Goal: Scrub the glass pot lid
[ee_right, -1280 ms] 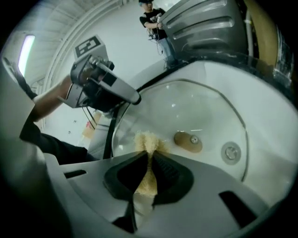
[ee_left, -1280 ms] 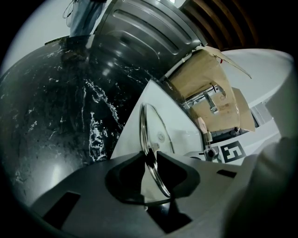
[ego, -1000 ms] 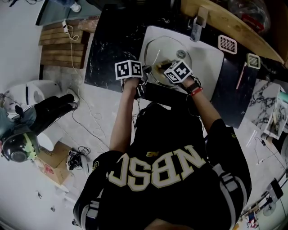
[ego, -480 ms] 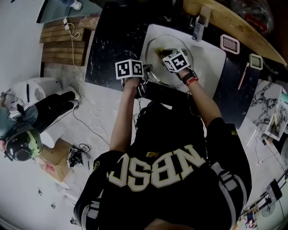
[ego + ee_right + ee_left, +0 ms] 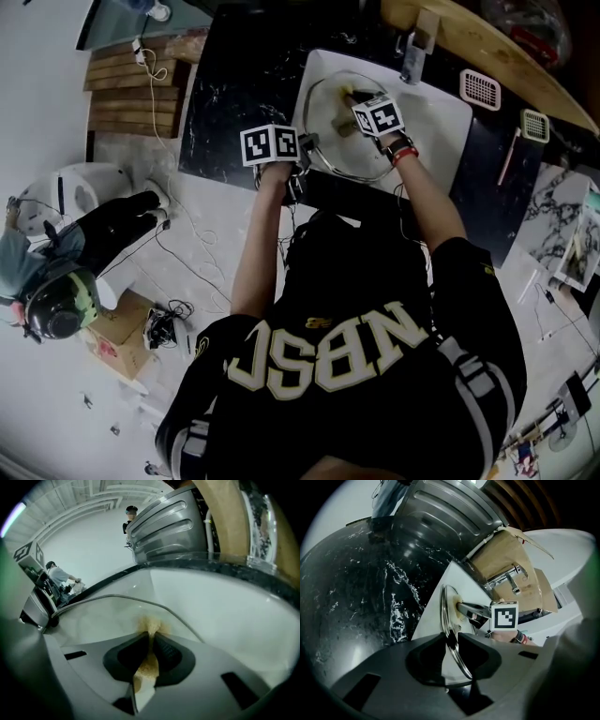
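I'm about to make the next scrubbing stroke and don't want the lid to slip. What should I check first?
1. The left gripper clamps the glass pot lid at its rim: ok.
2. The right gripper is shut on the sponge: ok.
3. The sponge is against the glass: ok, its tip meets the lid.
4. The lid is held on edge over the sink: ok.
5. Soap or water on the glass: cannot tell.
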